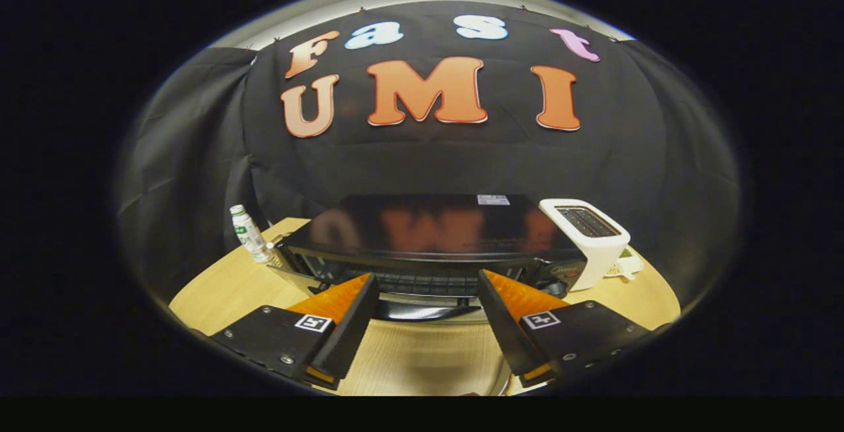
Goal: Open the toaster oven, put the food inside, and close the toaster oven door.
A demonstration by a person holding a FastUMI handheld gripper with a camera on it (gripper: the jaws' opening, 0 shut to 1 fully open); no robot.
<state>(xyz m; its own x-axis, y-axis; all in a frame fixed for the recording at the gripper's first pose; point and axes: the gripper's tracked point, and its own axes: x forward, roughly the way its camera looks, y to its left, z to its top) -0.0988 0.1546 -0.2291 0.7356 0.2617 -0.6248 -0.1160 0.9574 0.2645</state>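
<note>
In the gripper view, the gripper (427, 287) is spread wide, holding nothing, its fingers (343, 307) just short of the oven (428, 231). The oven's front edge and handle (422, 311) lie between the fingers. Bare worktop (217, 287) runs under and left of them. A bottle (248, 233) stands by the oven's left corner; a white toaster (590, 237) is close against its right.

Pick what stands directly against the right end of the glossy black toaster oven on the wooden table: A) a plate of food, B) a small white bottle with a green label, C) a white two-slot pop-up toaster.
C: the white two-slot pop-up toaster stands at the right end of the glossy black toaster oven; the open gripper holds nothing.
</note>
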